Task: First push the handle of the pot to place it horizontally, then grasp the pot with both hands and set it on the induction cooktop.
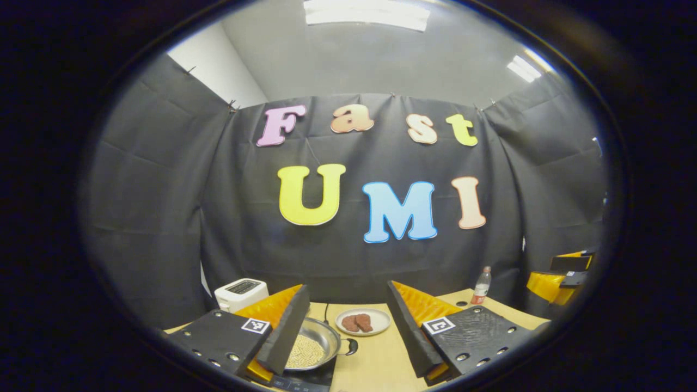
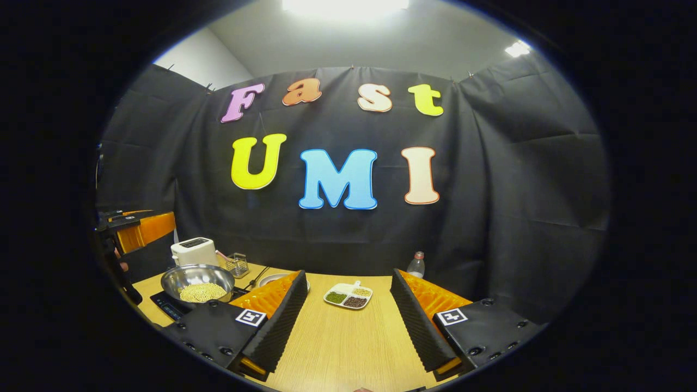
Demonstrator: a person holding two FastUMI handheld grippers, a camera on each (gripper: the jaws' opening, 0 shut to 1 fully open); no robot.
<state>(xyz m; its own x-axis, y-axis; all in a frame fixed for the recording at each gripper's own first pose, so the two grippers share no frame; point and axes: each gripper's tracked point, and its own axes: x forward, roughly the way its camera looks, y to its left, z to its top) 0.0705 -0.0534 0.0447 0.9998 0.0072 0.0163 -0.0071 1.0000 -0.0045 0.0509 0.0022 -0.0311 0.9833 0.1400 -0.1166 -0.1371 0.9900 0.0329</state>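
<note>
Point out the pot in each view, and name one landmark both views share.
Left gripper view: the pot sits low and left of centre, partly behind this hand-held gripper's left finger, its handle pointing right.
Right gripper view: the pot sits at the lower left on the cooktop, beyond the left finger.
Shared landmark: the white toaster, just behind and left of the pot in both.

The left gripper [image 1: 348, 321] is held level above the table, its two fingers spread wide with nothing between them. The right gripper [image 2: 346, 316] sits in the same pose, fingers parted and gripping nothing. In the right gripper view, the left gripper appears far left, raised.
</note>
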